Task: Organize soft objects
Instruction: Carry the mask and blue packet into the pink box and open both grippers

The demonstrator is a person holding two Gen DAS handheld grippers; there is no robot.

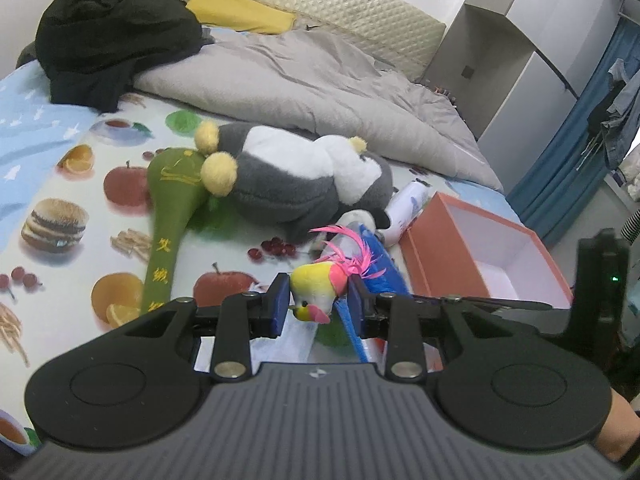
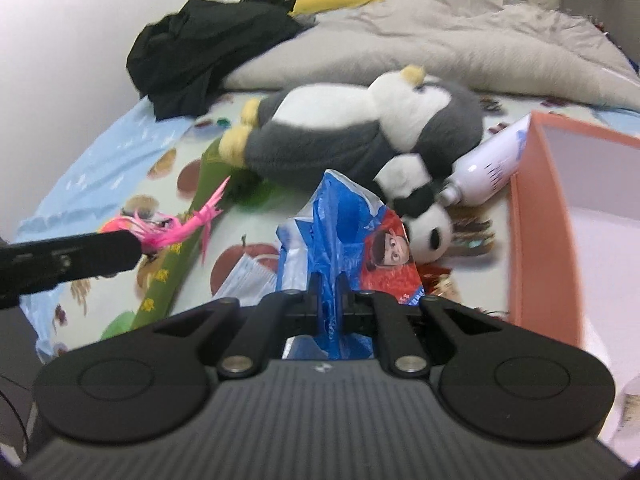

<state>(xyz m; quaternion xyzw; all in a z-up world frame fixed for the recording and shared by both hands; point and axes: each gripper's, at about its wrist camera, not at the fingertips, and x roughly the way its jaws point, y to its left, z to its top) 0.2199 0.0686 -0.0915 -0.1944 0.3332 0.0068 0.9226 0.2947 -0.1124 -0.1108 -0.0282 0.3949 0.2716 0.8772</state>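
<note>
My left claw (image 1: 318, 306) clamps the light, squashy toy parrot (image 1: 316, 290) by its body, my right claw (image 2: 329, 300) pinches the limp blue plastic bag (image 2: 340, 232); orange box (image 2: 532, 216) at two o'clock.

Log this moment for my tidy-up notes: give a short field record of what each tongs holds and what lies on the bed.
left tongs: shut on small yellow-and-pink toy bird with pink feathers
right tongs: shut on crinkled blue printed plastic bag
on bed: large grey-and-white plush penguin, small black-and-white plush panda, white spray bottle, green embroidered fabric paddle
container: open orange cardboard box, no items visible inside
behind: black clothes heap, grey duvet
</note>
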